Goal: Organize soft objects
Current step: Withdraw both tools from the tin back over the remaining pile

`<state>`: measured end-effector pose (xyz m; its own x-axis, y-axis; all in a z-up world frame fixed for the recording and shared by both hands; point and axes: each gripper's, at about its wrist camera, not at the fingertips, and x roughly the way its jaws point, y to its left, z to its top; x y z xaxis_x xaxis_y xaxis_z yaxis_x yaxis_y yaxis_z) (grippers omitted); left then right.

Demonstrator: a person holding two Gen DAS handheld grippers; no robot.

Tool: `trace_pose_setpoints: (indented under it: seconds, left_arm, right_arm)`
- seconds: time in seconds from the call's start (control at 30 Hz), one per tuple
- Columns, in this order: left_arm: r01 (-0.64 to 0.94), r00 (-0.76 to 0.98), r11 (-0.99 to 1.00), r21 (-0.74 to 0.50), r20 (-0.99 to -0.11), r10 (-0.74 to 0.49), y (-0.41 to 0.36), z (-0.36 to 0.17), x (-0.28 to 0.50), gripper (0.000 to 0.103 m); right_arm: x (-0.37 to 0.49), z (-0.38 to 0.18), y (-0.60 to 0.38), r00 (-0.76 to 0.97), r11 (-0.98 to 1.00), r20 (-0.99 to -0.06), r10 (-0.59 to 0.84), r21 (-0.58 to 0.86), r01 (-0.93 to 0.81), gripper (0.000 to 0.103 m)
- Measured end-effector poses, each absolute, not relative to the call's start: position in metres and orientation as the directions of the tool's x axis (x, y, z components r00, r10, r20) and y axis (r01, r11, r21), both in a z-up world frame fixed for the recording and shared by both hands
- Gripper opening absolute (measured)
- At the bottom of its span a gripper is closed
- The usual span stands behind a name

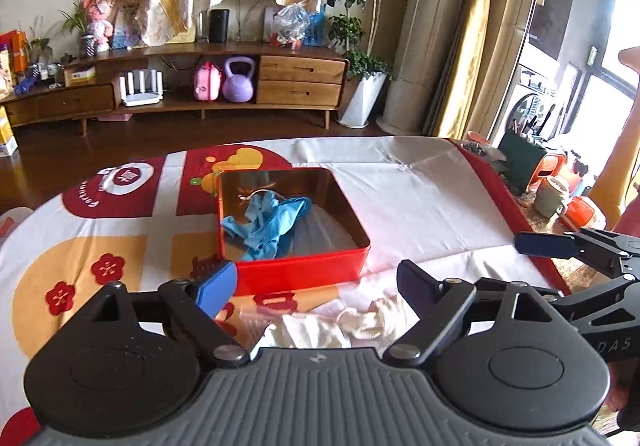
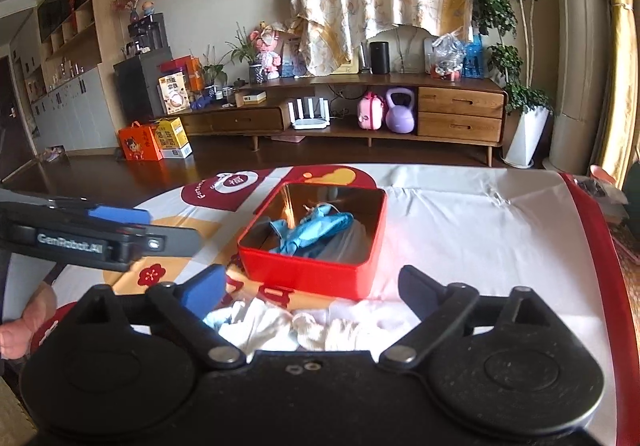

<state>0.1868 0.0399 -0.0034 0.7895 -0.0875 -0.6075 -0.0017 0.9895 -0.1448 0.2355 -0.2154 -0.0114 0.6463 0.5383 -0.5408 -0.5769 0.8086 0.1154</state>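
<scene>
A red tin box (image 1: pixel 300 271) (image 2: pixel 304 275) stands open on the patterned tablecloth (image 1: pixel 420 206). Inside it lie crumpled blue gloves (image 1: pixel 268 223) (image 2: pixel 316 228) on a pale grey cloth (image 1: pixel 322 236). White soft pieces, like socks (image 1: pixel 362 320) (image 2: pixel 320 330), lie on the table just in front of the box. My left gripper (image 1: pixel 316 282) is open above them with nothing between its fingers. My right gripper (image 2: pixel 312 284) is also open and empty over the same pile. Each gripper shows in the other's view: the right (image 1: pixel 560 246), the left (image 2: pixel 100 224).
A low wooden cabinet (image 2: pixel 460 114) with a purple kettlebell stands across the floor. Cups, an orange container and a dark green box (image 1: pixel 524 162) crowd the side beyond the table's right edge. A person's hand (image 2: pixel 24 326) shows at the left.
</scene>
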Motion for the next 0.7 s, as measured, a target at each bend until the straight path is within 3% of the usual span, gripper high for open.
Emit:
trace_pose_setpoints:
  seconds: [0.13,0.43,0.7]
  left_arm:
    - [0.0,0.794,0.988,-0.154,-0.601,-0.094,0.039,-0.009,0.167,0.101]
    - [-0.022,0.807,0.979,-0.201,-0.582,-0.101,0.035,-0.031,0.131,0.103]
    - [-0.043,0.742,0.973,-0.227,-0.659,-0.121,0.026,-0.065,0.121,0.103]
  right_arm:
    - [0.225,-0.026,-0.222,0.65,0.821,-0.549,0.525,0.125,-0.558,0.102]
    - [0.215,-0.056,-0.232,0.652,0.839,-0.567,0.503,0.139,-0.526,0.103]
    - [0.218,-0.081,-0.239,0.65,0.86,-0.6,0.467,0.137,-0.492,0.102]
